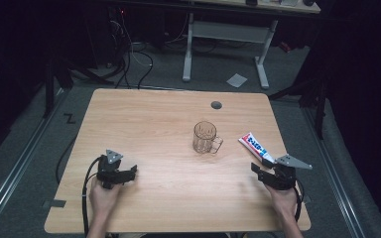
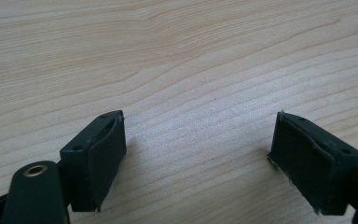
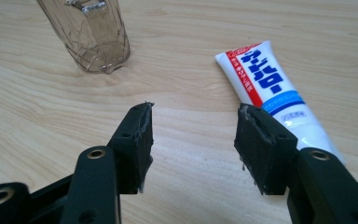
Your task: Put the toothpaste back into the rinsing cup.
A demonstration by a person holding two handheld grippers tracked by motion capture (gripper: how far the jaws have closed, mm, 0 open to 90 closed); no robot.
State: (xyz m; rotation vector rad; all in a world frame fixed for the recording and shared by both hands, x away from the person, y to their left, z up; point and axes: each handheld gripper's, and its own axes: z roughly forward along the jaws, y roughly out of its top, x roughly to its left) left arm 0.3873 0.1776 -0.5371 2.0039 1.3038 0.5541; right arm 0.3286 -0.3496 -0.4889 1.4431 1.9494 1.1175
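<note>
A clear glass mug (image 1: 206,137) (image 3: 91,35) stands upright near the middle of the wooden table (image 1: 149,119), its handle turned to the right. To its right a white toothpaste tube (image 1: 256,147) (image 3: 261,79) with red and blue print lies flat. My right gripper (image 1: 260,171) (image 3: 193,112) is open just short of the tube's cap end, and its right jaw hides that end. Only bare wood lies between its jaws. My left gripper (image 1: 129,174) (image 2: 200,126) sits low at the front left, open over bare wood, well away from the mug.
A round cable hole (image 1: 216,105) sits near the table's far edge. Beyond the table stand a white-legged desk (image 1: 225,32), floor cables (image 1: 134,59) and a sheet of paper (image 1: 236,80). The surroundings are dark.
</note>
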